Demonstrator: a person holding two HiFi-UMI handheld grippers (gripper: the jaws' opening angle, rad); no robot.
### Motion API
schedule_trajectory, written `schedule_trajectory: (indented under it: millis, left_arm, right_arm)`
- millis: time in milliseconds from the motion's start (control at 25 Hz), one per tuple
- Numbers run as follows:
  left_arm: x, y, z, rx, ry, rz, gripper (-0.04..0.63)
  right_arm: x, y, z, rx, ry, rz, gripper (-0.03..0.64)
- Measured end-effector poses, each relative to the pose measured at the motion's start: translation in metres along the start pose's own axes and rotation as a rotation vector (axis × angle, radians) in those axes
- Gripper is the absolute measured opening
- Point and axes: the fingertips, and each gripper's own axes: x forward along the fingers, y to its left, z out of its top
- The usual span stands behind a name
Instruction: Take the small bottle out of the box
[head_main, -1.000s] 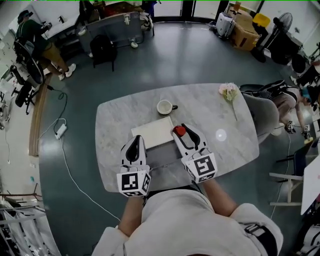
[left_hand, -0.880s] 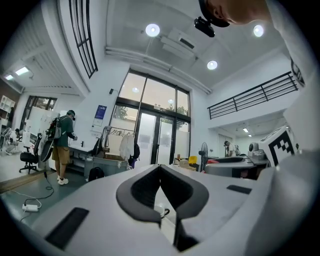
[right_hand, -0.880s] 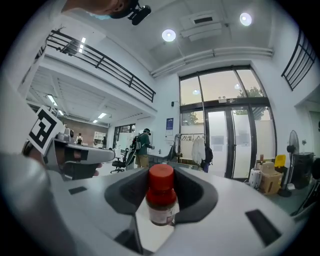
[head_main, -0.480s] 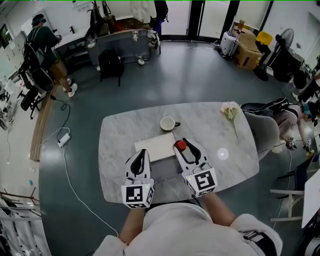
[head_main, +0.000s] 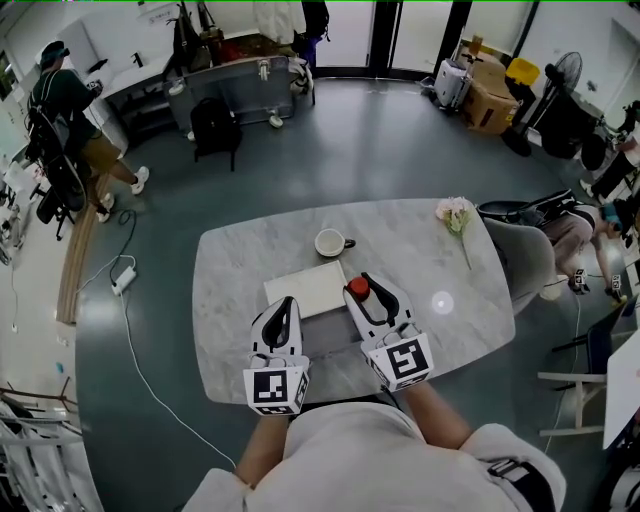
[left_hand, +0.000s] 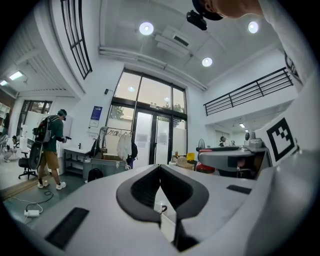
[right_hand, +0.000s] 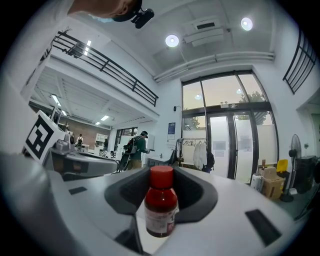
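Two grippers work at mid-frame: the right gripper (head_main: 364, 282) clamps the small bottle (right_hand: 161, 210) just right of the box (head_main: 305, 285) (apparently already out), the left gripper (head_main: 286, 303) is closed and empty, so setting the bottle gently on the table (head_main: 240, 270) seems next.

We look down on a dark grey floor (head_main: 380, 130) around a pale marble table (head_main: 225, 300). Beyond its far edge stand tall glass doors (right_hand: 235, 135) (bright with daylight), cardboard boxes (head_main: 487, 75) and a fan (head_main: 566, 42). Round ceiling lights (right_hand: 172, 40) glow above a railed balcony (right_hand: 100, 60). A white power strip (head_main: 122, 281) lies off the table's left edge.
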Motion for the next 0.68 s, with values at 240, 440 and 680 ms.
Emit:
schedule_trajectory:
  millis: [240, 440, 680]
  left_arm:
    - [-0.002, -0.006, 0.002, 0.0, -0.003, -0.009, 0.023]
    - [-0.006, -0.014, -0.002, -0.002, 0.004, -0.015, 0.023]
    - [0.001, -0.014, -0.004, 0.006, 0.0, -0.021, 0.023]
  right_arm:
    - [-0.006, 0.001, 0.002, 0.004, -0.005, -0.004, 0.161]
    - [-0.013, 0.003, 0.001, -0.009, -0.008, 0.005, 0.161]
    - [-0.014, -0.004, 0.007, -0.003, -0.039, -0.005, 0.161]
